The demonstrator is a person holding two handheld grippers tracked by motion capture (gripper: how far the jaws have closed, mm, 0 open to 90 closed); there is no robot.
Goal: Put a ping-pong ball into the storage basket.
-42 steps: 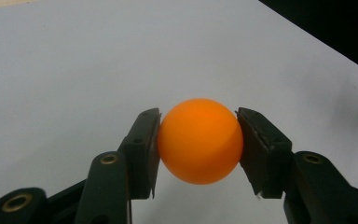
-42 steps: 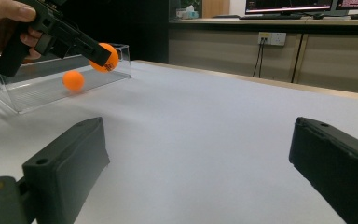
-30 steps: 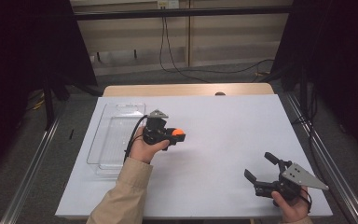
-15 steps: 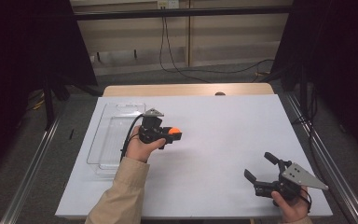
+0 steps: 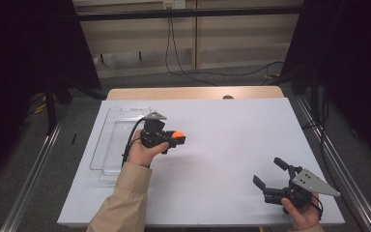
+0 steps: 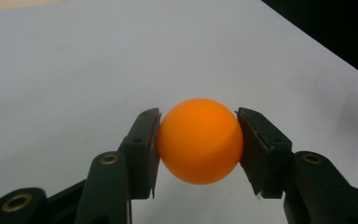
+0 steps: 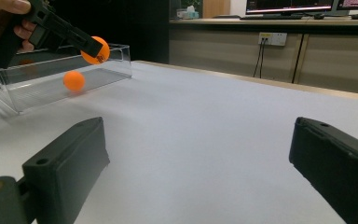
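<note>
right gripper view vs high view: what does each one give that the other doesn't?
Right gripper view alone: a second orange ball lying in the clear tray, and monitors on a far counter. High view alone: the right hand-held gripper with its grey plate, and the table's edges. Both: the left hand-held gripper clamping an orange ball beside the tray.

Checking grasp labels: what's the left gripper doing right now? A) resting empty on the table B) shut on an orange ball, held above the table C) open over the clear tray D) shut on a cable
B: in the left gripper view the left gripper has both jaws pressed against the orange ball, with the white table beneath it.
</note>
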